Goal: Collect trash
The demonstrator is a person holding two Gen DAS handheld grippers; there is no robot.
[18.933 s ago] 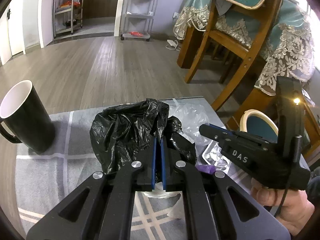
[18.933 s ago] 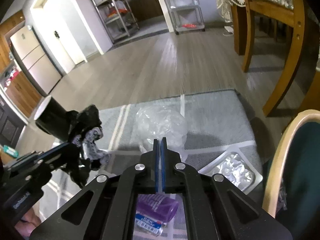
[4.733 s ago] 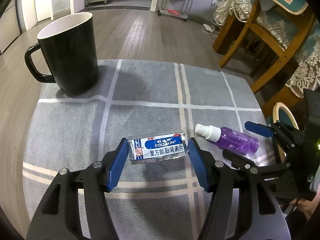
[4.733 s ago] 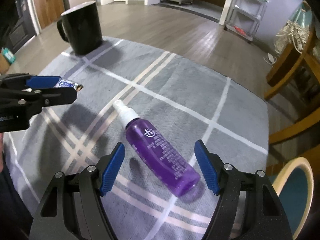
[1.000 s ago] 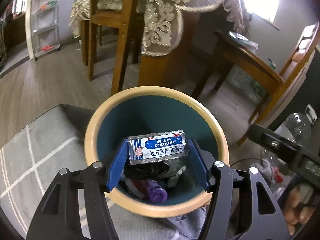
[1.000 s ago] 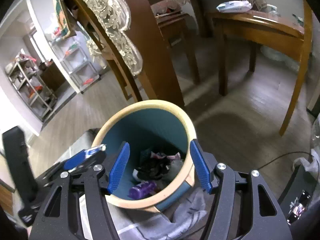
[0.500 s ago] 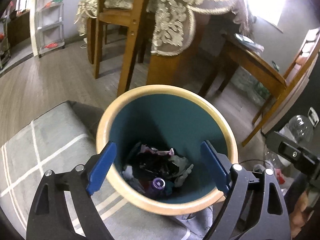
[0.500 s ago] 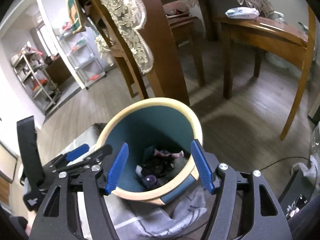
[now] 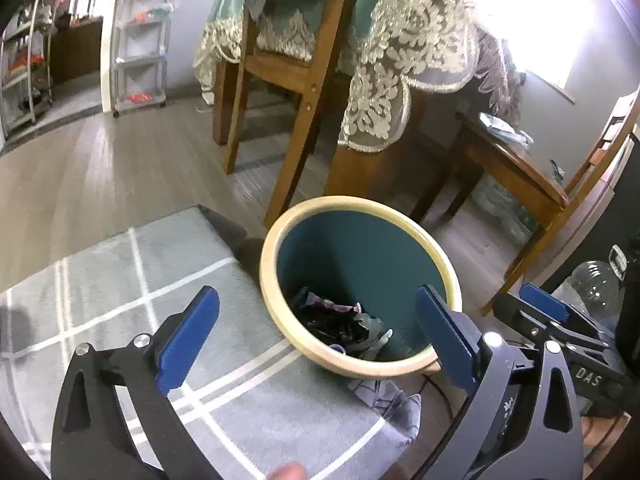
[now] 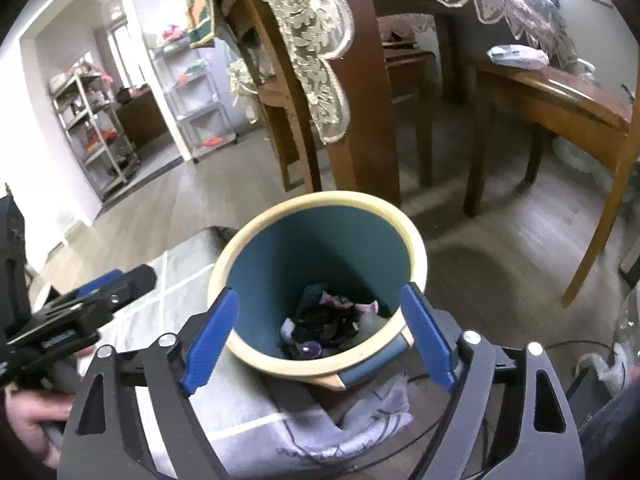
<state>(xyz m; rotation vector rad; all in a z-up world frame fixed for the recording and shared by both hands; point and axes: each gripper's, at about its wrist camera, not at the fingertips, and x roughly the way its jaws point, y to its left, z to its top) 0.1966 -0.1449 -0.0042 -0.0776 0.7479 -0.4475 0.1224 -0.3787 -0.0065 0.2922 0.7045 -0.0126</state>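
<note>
The trash (image 10: pixel 328 326) lies at the bottom of the bin (image 10: pixel 416 248), a dark crumpled heap with a few pale and pink scraps and a small purple piece showing at its front; in the left wrist view the same heap (image 9: pixel 340 326) sits low against the teal inner wall, and the bin (image 9: pixel 276 236) stands just beside the corner of the grey checked cloth (image 9: pixel 120 280). From the pictures I judge that the collecting is nearly done or done, since no loose trash shows on the visible part of the cloth. What could go wrong now is mostly a matter of contact: both tools are close to the cream rim, and a careless pull backward or sideways could catch the rim with a finger and tip the bin, which seems to lean a little on the crumpled fabric (image 10: pixel 360 408) under its base. A thin cable (image 10: pixel 568 346) on the floor near this fabric could also snag. The left gripper (image 9: pixel 316 336) is spread wide, with nothing between its blue pads (image 9: pixel 188 332), and it touches nothing. The right gripper (image 10: pixel 318 334) is likewise wide apart and empty above the opening, its blue pads (image 10: pixel 210 336) framing the rim on both sides without clear contact.
</note>
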